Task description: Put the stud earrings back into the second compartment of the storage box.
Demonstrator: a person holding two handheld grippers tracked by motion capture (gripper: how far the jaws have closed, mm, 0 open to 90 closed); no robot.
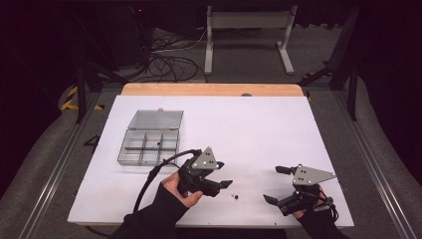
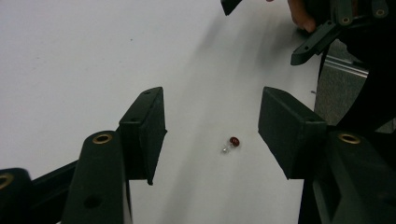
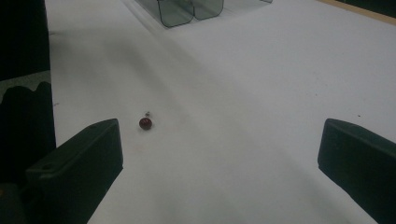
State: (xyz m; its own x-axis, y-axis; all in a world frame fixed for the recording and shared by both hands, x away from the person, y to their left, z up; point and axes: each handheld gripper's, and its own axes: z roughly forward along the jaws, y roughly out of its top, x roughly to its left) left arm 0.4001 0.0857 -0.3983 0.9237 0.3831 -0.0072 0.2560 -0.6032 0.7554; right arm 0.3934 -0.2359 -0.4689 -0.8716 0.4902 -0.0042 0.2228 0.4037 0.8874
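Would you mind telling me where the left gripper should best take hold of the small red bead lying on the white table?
Probably across the red bead at its round middle, from straight above: it lies low on the white table. The left gripper is open around it; mind the tiny clear piece beside it.

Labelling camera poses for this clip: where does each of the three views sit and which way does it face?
High view: above the person's side, facing forward and down on the white table; both forearms, left gripper and right gripper show.
Left gripper view: rides the left gripper, looks down between its open jaws at the red bead.
Right gripper view: rides the right gripper, looks low across the table toward the clear box.
Shared: all three see the bead.
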